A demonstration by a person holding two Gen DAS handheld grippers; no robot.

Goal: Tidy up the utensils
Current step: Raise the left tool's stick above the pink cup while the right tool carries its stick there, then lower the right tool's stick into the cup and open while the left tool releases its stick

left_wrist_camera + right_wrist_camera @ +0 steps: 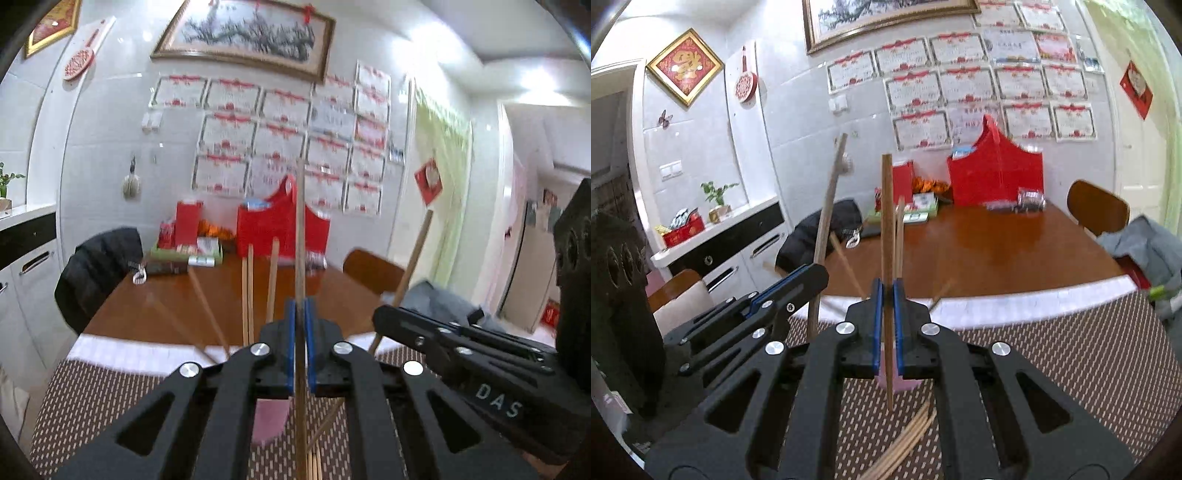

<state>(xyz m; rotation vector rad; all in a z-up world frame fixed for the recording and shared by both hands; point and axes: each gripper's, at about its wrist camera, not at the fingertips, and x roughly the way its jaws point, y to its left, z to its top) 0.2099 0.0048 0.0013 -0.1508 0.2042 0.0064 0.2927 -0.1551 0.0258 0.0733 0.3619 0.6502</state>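
In the left wrist view, I am holding the left gripper (302, 325) pinched on a single chopstick (300, 236) that is standing nearly upright between the blue pads, above the woven placemat (92, 398). The risk here: the stick is gripped low, so it could pivot or slip and knock the pink cup (267, 421) directly below, which is holding several chopsticks fanning outward. In the right wrist view, I am keeping the right gripper (887, 306) pinched on a second chopstick (886, 221); the two tools are working close together, so the sticks could collide. More loose chopsticks (908, 439) are lying on the mat beside the cup.
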